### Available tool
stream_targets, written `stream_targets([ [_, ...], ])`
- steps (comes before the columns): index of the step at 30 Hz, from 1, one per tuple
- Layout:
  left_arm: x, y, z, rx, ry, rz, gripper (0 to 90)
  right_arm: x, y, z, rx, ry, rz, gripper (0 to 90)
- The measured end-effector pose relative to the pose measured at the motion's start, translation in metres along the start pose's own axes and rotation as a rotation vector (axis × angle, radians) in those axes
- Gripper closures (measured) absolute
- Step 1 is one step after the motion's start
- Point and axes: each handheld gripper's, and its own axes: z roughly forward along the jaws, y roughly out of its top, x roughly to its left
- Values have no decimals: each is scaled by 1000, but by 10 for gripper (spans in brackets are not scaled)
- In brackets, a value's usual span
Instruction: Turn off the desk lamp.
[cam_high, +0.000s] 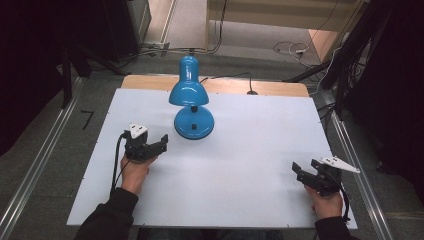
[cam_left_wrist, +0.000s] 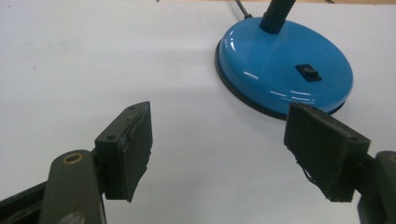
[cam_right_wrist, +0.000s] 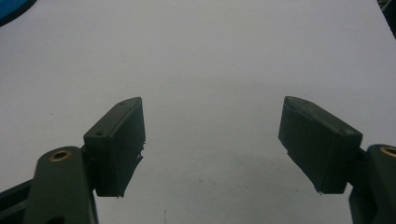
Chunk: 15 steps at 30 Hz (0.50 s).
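The left gripper (cam_left_wrist: 217, 151) is held wide open with nothing between its jaws. It is held low over the white board (cam_high: 240, 170), near the lamp (cam_high: 191, 97). The lamp's round blue base (cam_left_wrist: 285, 65) is seen just past the jaws, with a small black switch (cam_left_wrist: 308, 73) on top. The right gripper (cam_right_wrist: 212, 149) is also spread open and empty, well apart from the lamp, near the board's right edge.

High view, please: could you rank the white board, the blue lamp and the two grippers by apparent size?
1. White board.
2. Blue lamp.
3. Left gripper and right gripper: look alike, so unranked.
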Motion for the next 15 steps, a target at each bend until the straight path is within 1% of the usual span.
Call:
stream_targets([
  [15,8,-5,-13,-8,3,-12,242,0,0,0,-1,0,-1,215],
])
